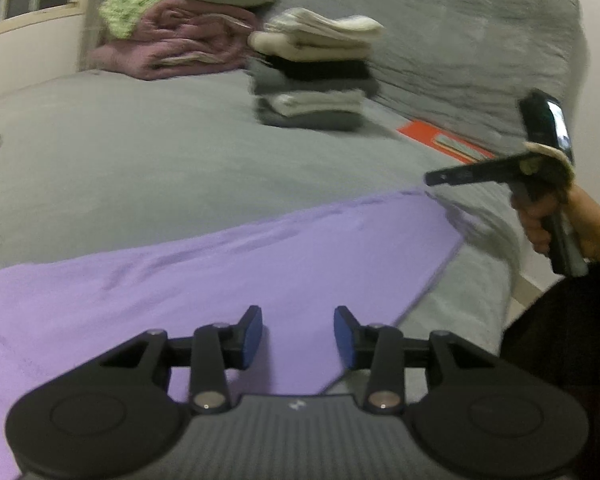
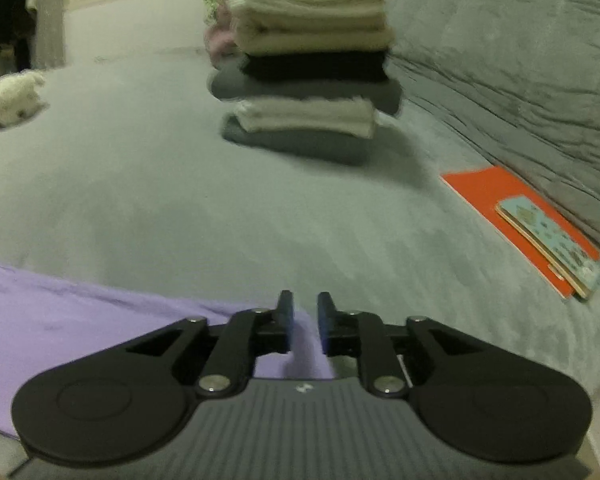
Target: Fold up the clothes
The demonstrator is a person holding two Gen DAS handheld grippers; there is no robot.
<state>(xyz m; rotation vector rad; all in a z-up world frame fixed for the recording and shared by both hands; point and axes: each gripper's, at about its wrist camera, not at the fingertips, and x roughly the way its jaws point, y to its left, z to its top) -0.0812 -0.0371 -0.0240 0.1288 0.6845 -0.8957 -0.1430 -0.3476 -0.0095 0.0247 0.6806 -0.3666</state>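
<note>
A purple garment [image 1: 220, 264] lies spread flat on the grey bed [image 1: 120, 152], its right corner near the bed's edge. My left gripper [image 1: 298, 320] hovers over the garment's near part, with its blue pads apart and nothing pinched between them. My right gripper [image 2: 305, 308] is over the garment's [image 2: 80, 316] right corner. Its jaws stand a narrow gap apart, and the cloth shows below them, not clamped. In the left wrist view the right gripper [image 1: 434, 179] is seen from the side, above that corner, held by a hand [image 1: 540, 220].
A stack of folded clothes [image 2: 312, 68] in cream, black and grey stands mid-bed. Behind it lies a pink blanket pile [image 1: 172, 44]. An orange folder [image 2: 500, 208] with a book [image 2: 552, 244] on it lies at the right. A white plush [image 2: 12, 98] sits far left.
</note>
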